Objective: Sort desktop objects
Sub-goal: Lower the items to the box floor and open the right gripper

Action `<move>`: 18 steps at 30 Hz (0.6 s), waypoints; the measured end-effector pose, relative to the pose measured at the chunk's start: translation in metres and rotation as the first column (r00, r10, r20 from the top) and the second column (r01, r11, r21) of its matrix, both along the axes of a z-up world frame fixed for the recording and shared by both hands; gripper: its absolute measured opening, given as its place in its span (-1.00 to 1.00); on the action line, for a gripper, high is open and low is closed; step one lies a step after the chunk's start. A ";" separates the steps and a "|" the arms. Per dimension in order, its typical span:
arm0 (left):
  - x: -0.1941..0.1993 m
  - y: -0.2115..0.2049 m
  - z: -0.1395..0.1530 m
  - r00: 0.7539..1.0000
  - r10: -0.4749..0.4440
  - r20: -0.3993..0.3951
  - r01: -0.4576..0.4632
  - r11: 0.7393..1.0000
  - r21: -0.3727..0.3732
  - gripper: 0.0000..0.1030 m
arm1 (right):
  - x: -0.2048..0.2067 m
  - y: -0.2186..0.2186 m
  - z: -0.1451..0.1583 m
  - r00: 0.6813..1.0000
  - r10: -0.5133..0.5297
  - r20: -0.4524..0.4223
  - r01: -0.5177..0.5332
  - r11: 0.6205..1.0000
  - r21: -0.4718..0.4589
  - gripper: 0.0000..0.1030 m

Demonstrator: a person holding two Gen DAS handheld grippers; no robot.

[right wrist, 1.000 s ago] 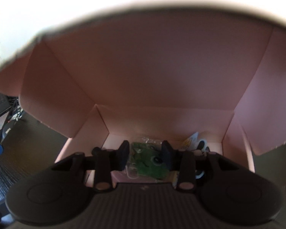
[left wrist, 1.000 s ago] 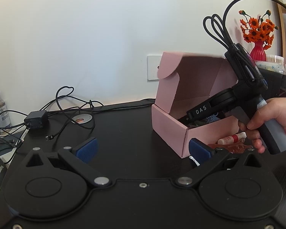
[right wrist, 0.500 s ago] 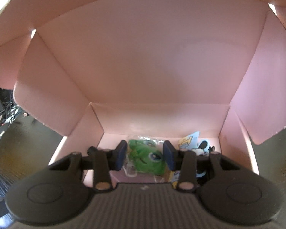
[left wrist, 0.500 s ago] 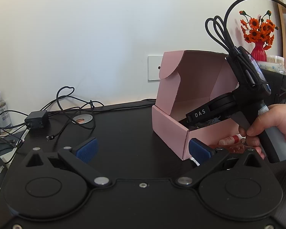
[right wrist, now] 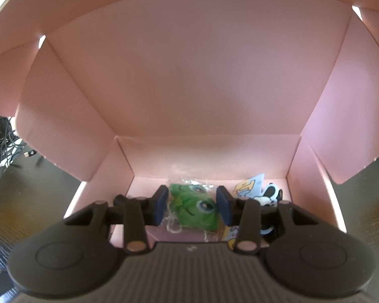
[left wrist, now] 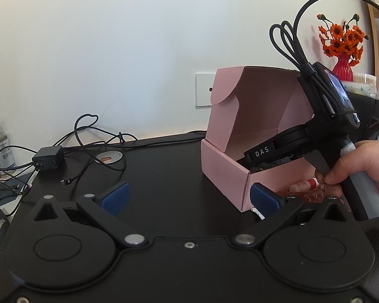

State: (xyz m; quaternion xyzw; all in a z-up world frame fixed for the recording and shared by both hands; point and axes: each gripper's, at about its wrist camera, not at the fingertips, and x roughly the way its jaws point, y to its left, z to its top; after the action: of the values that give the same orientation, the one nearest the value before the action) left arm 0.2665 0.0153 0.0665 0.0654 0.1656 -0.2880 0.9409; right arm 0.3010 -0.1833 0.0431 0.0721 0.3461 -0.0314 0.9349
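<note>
The right gripper (right wrist: 192, 205) was inside the pink box (right wrist: 189, 75), pinching a green toy (right wrist: 193, 208). The left gripper (left wrist: 188, 198) was wide open, holding nothing.

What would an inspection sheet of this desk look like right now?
Surface: dark desk.
Job's things: open pink box; green toy in clear wrap and cartoon stickers inside it.
Clutter: small red-capped bottle beside the box, clear bottle at the desk's edge.
Grippers: left hand-held gripper open, holding nothing; right hand-held gripper inside the box, closed on the green toy.
Cables: charger with tangled black leads.
Surroundings: white wall, wall plate, orange flowers in red vase.
</note>
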 end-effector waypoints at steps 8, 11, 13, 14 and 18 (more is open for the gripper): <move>0.001 0.000 -0.001 1.000 -0.001 -0.005 0.001 1.000 -0.001 1.00 | -0.010 0.008 -0.002 1.000 -0.024 0.012 0.024 1.000 0.013 -0.11; 0.002 0.000 -0.001 1.000 -0.002 -0.007 0.002 1.000 -0.001 1.00 | -0.011 0.012 -0.004 1.000 -0.022 0.019 0.022 1.000 0.004 0.00; 0.002 0.000 -0.001 1.000 -0.003 -0.007 0.003 1.000 -0.002 1.00 | -0.011 0.014 -0.005 1.000 -0.022 0.020 0.022 1.000 -0.009 0.11; 0.001 0.000 -0.001 1.000 -0.003 -0.007 0.003 1.000 -0.002 1.00 | -0.012 0.014 -0.005 1.000 -0.025 0.019 0.025 1.000 -0.009 0.18; 0.002 0.000 -0.001 1.000 -0.007 -0.007 0.007 1.000 -0.001 1.00 | -0.017 0.018 -0.006 1.000 -0.021 0.021 0.021 1.000 -0.001 0.30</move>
State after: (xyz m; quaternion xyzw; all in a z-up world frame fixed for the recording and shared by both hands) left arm 0.2682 0.0150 0.0658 0.0645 0.1687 -0.2915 0.9394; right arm 0.2838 -0.1650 0.0369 0.0754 0.3356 -0.0406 0.9381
